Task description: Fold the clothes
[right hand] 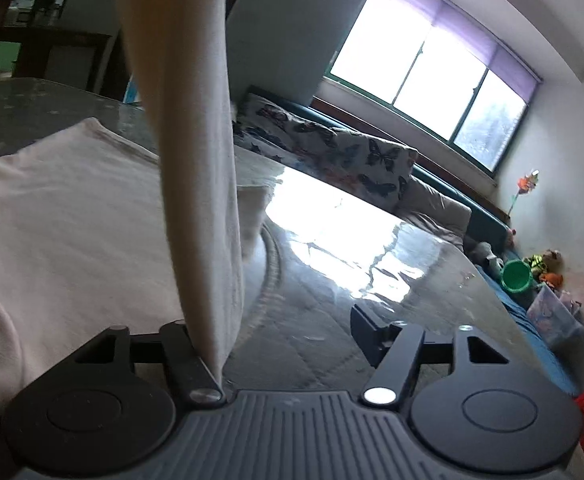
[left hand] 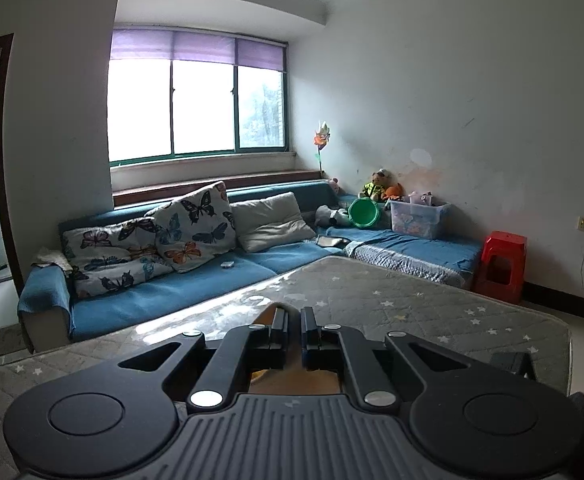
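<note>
A cream garment (right hand: 52, 220) lies spread on the left part of the grey star-patterned table (right hand: 324, 304). A long strip of it (right hand: 196, 160) rises out of the top of the right wrist view. This strip hangs against the left finger of my right gripper (right hand: 280, 320), whose jaws stand wide open; its right finger (right hand: 366, 332) is bare. In the left wrist view, my left gripper (left hand: 294, 314) is held above the table (left hand: 432, 300), shut on a fold of the garment (left hand: 270, 312). More cloth shows under its fingers.
Beyond the table's far edge is a blue corner sofa (left hand: 196, 284) with butterfly cushions (left hand: 196, 224). A green basin (left hand: 364, 212) and a clear storage box (left hand: 418, 218) sit on the sofa's right arm. A red stool (left hand: 502, 262) stands by the wall.
</note>
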The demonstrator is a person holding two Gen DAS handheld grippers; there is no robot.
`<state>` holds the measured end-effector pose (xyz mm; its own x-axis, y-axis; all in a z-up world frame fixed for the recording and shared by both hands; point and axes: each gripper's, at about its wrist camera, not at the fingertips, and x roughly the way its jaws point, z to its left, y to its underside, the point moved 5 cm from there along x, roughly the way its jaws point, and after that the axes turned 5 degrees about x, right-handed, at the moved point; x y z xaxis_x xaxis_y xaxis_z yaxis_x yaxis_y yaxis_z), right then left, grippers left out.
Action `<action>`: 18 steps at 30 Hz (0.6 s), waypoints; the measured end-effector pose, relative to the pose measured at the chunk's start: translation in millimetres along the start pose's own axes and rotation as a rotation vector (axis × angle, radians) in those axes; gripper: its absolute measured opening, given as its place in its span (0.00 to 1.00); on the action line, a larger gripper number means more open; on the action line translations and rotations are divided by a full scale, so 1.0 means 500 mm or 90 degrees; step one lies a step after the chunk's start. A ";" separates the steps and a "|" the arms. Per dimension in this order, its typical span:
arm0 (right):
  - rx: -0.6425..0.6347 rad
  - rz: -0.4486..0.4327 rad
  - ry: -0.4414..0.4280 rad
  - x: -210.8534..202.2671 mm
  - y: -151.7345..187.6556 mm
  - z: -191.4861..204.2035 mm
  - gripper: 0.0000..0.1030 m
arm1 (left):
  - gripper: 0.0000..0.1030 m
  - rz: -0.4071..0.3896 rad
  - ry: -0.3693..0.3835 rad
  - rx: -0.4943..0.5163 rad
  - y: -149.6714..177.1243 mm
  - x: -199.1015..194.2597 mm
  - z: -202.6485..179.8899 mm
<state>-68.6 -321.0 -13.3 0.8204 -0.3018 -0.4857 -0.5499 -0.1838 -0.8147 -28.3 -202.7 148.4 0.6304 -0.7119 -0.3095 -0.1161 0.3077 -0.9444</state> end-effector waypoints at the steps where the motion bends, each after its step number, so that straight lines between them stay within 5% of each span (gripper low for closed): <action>1: 0.003 0.001 -0.002 0.002 0.001 -0.001 0.65 | 0.06 0.003 0.000 -0.002 0.002 0.002 0.000; 18: -0.086 -0.020 -0.028 -0.051 0.035 0.015 0.72 | 0.07 0.036 -0.027 -0.025 0.064 -0.015 0.033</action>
<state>-98.0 -309.2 -17.4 0.8418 -0.2536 -0.4765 -0.5377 -0.3172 -0.7812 -24.3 -177.1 122.2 0.6542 -0.6663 -0.3578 -0.1822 0.3203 -0.9296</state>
